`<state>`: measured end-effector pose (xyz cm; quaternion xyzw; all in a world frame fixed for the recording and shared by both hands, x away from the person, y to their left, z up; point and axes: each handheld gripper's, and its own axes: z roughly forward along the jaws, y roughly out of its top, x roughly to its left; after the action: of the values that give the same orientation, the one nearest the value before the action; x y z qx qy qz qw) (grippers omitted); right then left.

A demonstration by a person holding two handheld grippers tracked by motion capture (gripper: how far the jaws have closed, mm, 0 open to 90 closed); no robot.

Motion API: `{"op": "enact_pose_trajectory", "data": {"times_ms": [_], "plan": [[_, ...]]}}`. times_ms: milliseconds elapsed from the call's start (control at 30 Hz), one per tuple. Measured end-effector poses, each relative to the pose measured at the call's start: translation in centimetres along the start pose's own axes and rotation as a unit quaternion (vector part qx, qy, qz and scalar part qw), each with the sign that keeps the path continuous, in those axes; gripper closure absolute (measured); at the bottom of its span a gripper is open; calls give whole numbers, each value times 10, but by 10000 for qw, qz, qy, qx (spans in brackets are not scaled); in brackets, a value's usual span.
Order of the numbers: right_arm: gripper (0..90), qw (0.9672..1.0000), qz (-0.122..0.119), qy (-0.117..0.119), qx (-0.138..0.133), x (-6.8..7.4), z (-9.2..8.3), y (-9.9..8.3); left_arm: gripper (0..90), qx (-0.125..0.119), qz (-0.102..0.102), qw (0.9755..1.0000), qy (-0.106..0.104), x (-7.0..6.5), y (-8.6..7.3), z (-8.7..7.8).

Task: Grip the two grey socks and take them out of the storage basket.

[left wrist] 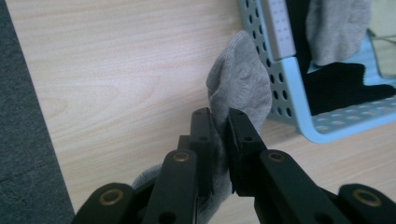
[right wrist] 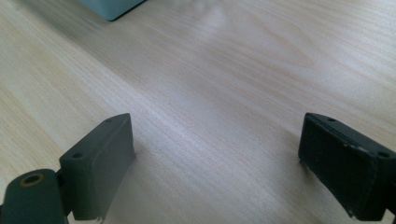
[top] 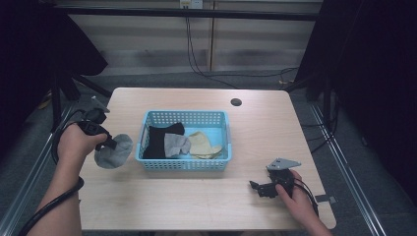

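Left gripper [left wrist: 220, 119] pinches grey sock [left wrist: 239, 84] just left of blue basket [top: 187, 164] (right gripper [right wrist: 215, 154] rests open, empty), so next it probably lowers the sock onto the table [top: 196, 201].

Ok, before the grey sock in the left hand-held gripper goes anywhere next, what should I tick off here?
1. Left hand-held gripper has a firm hold on the grey sock: ok, jaws pinch the fabric.
2. Sock lies outside the blue basket: ok, it hangs left of the wall.
3. Sock lifted off the table: cannot tell.
4. Right hand-held gripper out of the way: ok, it sits near the table's front right, jaws open with nothing between them.
5. Contents of the basket settled: ok, black sock, a second grey sock and yellow sock lie inside.
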<state>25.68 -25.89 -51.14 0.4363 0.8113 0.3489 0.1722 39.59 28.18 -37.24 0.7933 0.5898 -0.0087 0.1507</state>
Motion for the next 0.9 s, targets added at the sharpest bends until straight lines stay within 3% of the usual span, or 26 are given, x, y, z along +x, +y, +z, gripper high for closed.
{"op": "enact_pose_trajectory", "data": {"times_ms": [100,167,333,500,833,900], "plan": [[98,10000,0,0,1,0,0,0,816,8,-30,10000,-4,2,-1,5],[98,10000,7,1,0,0,0,0,766,-123,-57,9999,43,3,-1,12],[99,10000,-1,-5,-4,0,0,0,590,-388,142,9990,194,1,0,10],[99,10000,2,3,-3,0,0,0,540,-539,232,9981,162,-7,4,5],[99,10000,-5,-2,-5,0,0,0,487,-636,740,9952,-18,-42,16,0],[99,10000,5,-3,-3,1,0,0,457,-652,759,9950,-44,-46,17,1]]}}
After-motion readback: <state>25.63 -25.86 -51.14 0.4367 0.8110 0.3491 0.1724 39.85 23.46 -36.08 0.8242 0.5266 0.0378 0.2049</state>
